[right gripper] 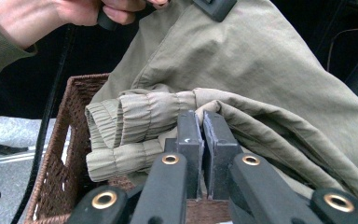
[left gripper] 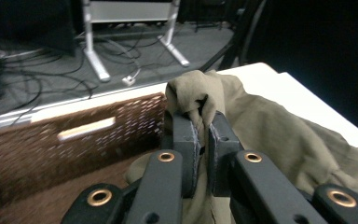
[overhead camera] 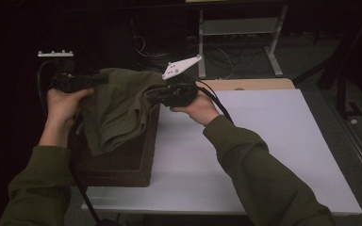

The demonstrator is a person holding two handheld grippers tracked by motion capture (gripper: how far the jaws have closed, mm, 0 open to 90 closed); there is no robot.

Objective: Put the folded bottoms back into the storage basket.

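An olive-green garment (overhead camera: 118, 106) hangs folded between my two grippers over a brown wicker basket (overhead camera: 122, 165). My left gripper (overhead camera: 96, 80) is shut on one upper edge of the cloth; in the left gripper view its jaws (left gripper: 204, 137) pinch a bunched fold of the garment (left gripper: 270, 126). My right gripper (overhead camera: 153, 94) is shut on the other edge. In the right gripper view its jaws (right gripper: 201, 135) clamp the garment (right gripper: 261, 60) beside a ribbed elastic cuff (right gripper: 135, 116). The lower part of the cloth droops into the basket (right gripper: 60, 154).
The basket (left gripper: 51, 149) stands at the left edge of a white table (overhead camera: 264, 150). A wooden board (overhead camera: 259, 84) lies at the table's far edge. Metal stand legs (overhead camera: 273, 52) and cables (left gripper: 37, 84) cover the dark floor beyond. The person's olive sleeves (overhead camera: 264, 179) reach in from below.
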